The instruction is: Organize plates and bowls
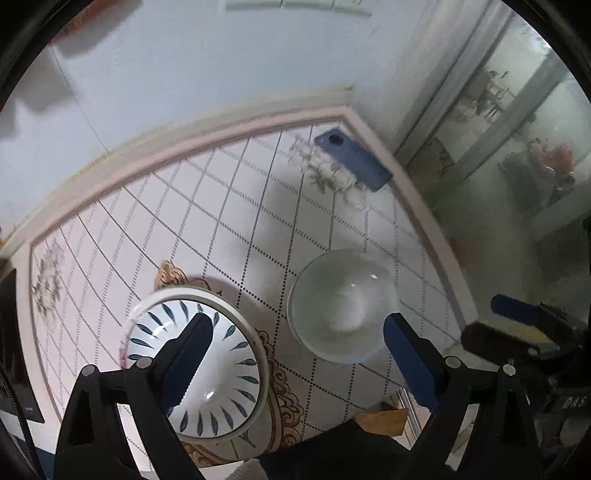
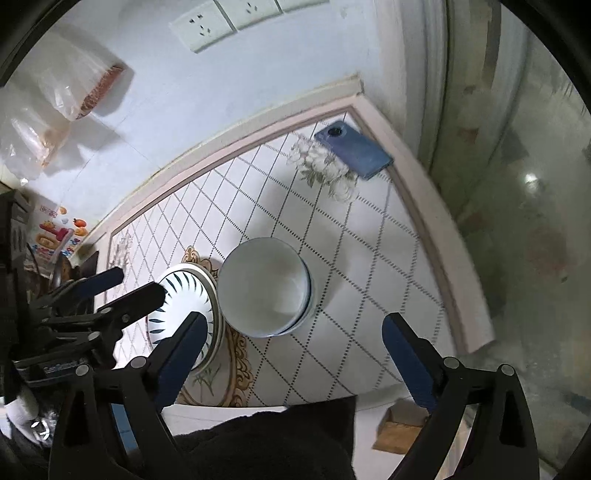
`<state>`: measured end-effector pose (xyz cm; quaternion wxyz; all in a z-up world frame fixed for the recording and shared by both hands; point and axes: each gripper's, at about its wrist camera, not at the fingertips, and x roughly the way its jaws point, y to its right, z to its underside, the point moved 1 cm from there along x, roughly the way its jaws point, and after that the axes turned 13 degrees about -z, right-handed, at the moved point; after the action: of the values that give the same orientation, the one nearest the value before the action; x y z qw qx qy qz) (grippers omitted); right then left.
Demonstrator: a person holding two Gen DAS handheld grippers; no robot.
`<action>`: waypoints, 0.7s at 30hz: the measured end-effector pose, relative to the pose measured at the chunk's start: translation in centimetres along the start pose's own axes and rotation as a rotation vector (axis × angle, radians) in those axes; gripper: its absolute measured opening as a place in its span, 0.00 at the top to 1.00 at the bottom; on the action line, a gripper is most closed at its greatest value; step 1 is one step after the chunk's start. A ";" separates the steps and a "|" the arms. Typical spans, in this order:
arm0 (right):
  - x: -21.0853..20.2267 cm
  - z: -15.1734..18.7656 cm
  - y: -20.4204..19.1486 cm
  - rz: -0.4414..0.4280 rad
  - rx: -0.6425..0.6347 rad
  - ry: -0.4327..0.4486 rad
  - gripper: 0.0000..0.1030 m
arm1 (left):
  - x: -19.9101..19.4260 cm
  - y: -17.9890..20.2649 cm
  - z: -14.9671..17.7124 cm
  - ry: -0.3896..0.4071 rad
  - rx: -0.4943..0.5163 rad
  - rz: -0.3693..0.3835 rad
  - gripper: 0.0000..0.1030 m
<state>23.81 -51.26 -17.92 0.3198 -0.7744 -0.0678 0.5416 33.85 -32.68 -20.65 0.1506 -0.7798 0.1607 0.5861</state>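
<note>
A white bowl with blue leaf marks (image 1: 221,373) sits in a rimmed plate on the tiled table (image 1: 229,206). A plain pale bowl (image 1: 341,304) stands right of it. My left gripper (image 1: 295,325) is open above both, its left finger over the leaf bowl. In the right wrist view the plain bowl (image 2: 264,286) is centred, touching the leaf bowl (image 2: 188,299) to its left. My right gripper (image 2: 293,325) is open, above and just in front of the plain bowl. The left gripper (image 2: 125,284) shows at the left; the right gripper (image 1: 491,317) shows at the left wrist view's right edge.
A blue phone (image 2: 352,149) lies at the table's far right corner, also in the left wrist view (image 1: 352,158). Wall sockets (image 2: 221,22) and plastic bags (image 2: 62,96) hang on the wall behind. A cardboard box (image 2: 400,428) sits on the floor below the table's near edge.
</note>
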 end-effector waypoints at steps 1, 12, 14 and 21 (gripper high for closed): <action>0.9 0.0 0.5 -0.015 0.011 -0.012 0.05 | 1.4 0.0 -0.3 -0.025 -0.013 0.001 0.08; 10.1 -1.1 7.2 -0.178 0.186 -0.118 0.05 | 11.4 0.4 -2.2 -0.241 -0.081 0.112 0.16; 11.3 -1.1 8.0 -0.206 0.208 -0.134 0.05 | 12.7 0.4 -2.3 -0.271 -0.097 0.133 0.20; 16.4 -1.0 10.0 -0.334 0.271 -0.211 0.05 | 15.8 0.8 -2.2 -0.348 -0.142 0.209 0.33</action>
<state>28.89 -52.18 -36.42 0.4973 -0.6415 -0.1547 0.5633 39.56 -35.50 -35.32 0.0591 -0.6546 0.1704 0.7342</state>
